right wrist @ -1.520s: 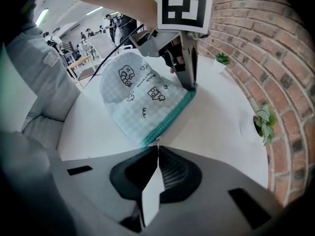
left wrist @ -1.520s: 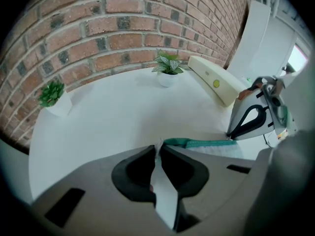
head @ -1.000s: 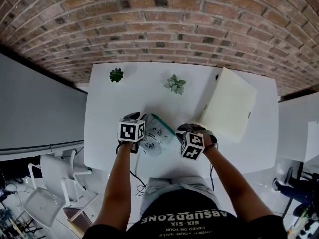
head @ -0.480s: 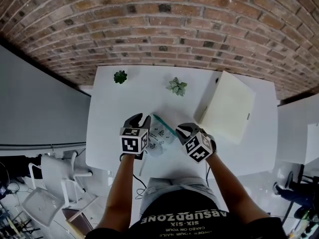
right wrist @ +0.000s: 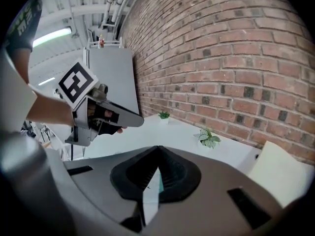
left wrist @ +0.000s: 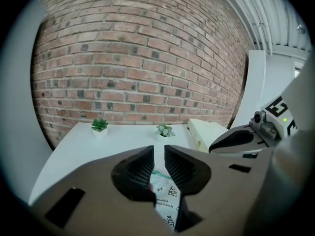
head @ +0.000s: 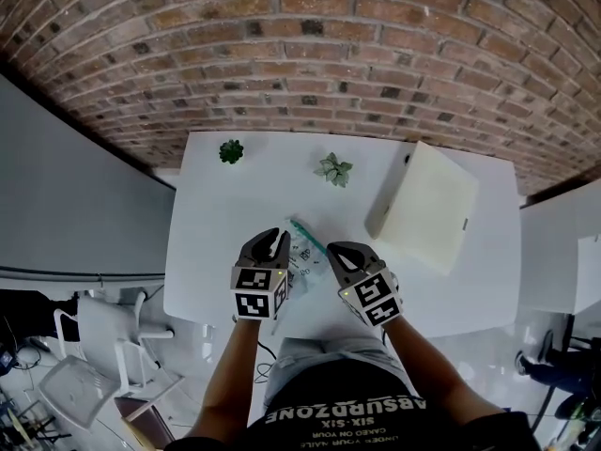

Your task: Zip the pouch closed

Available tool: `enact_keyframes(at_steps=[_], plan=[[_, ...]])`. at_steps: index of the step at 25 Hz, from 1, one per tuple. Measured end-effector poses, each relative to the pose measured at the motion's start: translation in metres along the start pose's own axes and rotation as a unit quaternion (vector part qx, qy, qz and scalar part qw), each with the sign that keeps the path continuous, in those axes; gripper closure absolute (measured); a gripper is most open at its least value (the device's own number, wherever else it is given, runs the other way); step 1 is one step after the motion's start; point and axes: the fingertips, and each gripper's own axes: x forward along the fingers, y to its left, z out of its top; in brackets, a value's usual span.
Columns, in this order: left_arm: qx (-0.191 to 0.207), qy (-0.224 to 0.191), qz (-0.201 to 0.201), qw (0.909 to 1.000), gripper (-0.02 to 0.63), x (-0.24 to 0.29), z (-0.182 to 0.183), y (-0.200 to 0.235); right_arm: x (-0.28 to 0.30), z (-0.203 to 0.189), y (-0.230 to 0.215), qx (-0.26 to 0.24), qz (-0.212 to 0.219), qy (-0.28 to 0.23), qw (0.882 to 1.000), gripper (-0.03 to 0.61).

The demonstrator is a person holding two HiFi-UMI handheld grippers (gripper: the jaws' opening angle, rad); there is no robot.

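— While the right gripper [head: 336,252] has its jaws together on a thin edge of the pouch [head: 302,248], where does the rest of it sit?
— Between the two grippers, over the near middle of the surface [head: 225,205]; the left gripper [head: 269,242] has just been closing, yet its jaws stand narrowly apart, printed fabric showing low in the gap and the pads seemingly not biting
— How will it handle?
— Light, soft and floppy, I'd judge; it should sag and buckle unless the teal zip edge [head: 308,236] is kept taut; the skin looks slick, so pinch one zip end firmly and take the slider, too small to make out, with the other jaws; squeezing the belly would only crumple it
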Motion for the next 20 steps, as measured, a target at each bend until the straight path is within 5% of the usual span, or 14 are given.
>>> enact_keyframes(at_steps=[7,20], plan=[[0.013,-0.029,-0.012,0.9994,0.598,-0.028,0.010,-0.026,-0.014,0.010,0.017,0.042,0.008,-0.012,0.999,0.581],[-0.015,-0.042,-0.046,0.9980,0.609,-0.057,0.007,-0.057,-0.033,0.030,0.040,0.030,-0.001,-0.042,0.999,0.581]])
